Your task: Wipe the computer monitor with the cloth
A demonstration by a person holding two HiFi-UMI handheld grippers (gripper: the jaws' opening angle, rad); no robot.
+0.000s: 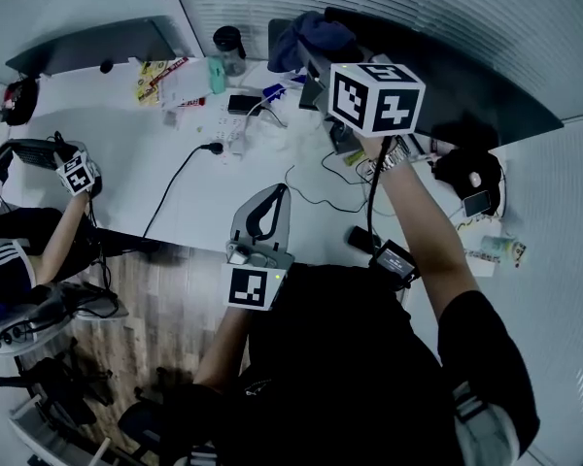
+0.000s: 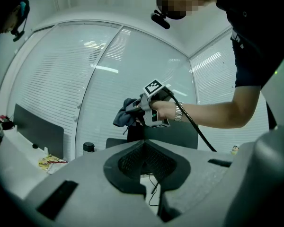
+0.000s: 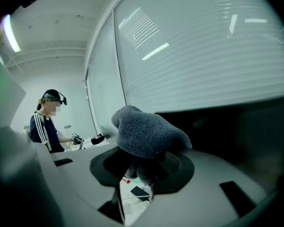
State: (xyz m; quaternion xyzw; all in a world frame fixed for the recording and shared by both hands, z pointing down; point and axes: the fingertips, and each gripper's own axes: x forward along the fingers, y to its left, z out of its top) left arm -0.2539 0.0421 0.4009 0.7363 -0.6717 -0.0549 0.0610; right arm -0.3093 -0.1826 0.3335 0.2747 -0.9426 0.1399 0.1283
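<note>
Cloth [image 3: 149, 134] sits pinched in the right gripper [image 3: 142, 169], a grip its cube [image 1: 376, 95] hides from overhead; left gripper [image 2: 143, 155] pressed together

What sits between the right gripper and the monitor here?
The grey cloth, bunched in the right gripper's jaws, lies before the dark monitor; the right gripper view shows it.

Right forearm [image 1: 423, 221] reaches forward and up, wrist raised. The right claw [image 1: 316, 64] is clamped on the grey cloth [image 3: 146, 134]. The left claw [image 1: 262, 212] sits low by the body on a bent left forearm [image 1: 228, 343] — jaws together, nothing between them.
</note>
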